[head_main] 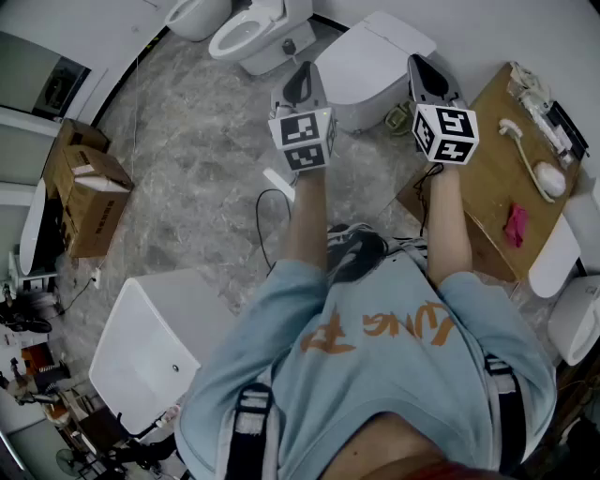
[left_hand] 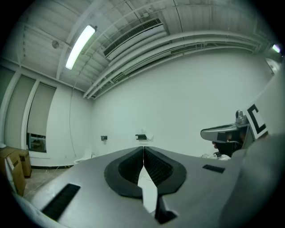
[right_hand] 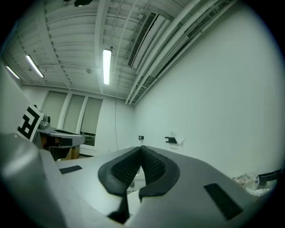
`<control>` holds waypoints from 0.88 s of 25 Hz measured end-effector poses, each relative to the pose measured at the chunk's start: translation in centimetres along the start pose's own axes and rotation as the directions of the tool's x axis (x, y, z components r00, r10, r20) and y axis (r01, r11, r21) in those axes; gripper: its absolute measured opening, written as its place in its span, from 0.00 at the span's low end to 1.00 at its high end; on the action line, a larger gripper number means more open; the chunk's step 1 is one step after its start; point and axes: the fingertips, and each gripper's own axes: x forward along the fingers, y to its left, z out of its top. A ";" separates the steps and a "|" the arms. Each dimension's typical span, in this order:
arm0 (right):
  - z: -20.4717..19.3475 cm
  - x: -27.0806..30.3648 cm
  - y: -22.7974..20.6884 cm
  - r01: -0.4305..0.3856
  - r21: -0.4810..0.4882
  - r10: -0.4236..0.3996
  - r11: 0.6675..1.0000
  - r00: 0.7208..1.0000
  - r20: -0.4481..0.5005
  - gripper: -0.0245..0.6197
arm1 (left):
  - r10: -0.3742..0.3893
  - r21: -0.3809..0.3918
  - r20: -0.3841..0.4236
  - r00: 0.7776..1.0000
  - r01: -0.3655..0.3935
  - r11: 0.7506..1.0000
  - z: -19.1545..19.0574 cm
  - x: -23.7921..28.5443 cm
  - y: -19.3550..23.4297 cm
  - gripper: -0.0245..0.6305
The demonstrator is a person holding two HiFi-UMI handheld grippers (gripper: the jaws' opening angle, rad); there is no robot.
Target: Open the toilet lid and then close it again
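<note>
Presently we are holding the left hand-held gripper (head_main: 302, 82) and right hand-held gripper (head_main: 427, 75) clenched, empty. The glossy white plastic toilet lid (head_main: 375, 58) is lying shut between them, seemingly light, stiff and slippery, best lifted under its near rim.

toilet lid (head_main: 375, 61): partly hidden | top toilet (head_main: 199, 13): cut off by edge

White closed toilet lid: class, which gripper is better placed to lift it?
Probably right: the right gripper overlaps the white closed toilet lid at its right edge in the head view; the left gripper sits off its left edge.
</note>
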 end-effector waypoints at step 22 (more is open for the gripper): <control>-1.8 5.2 -1.0 -0.027 0.198 0.025 0.980 1.000 0.010 0.06 | 0.136 0.021 -0.020 0.991 -0.135 0.991 -0.5 -0.8 5.3 0.08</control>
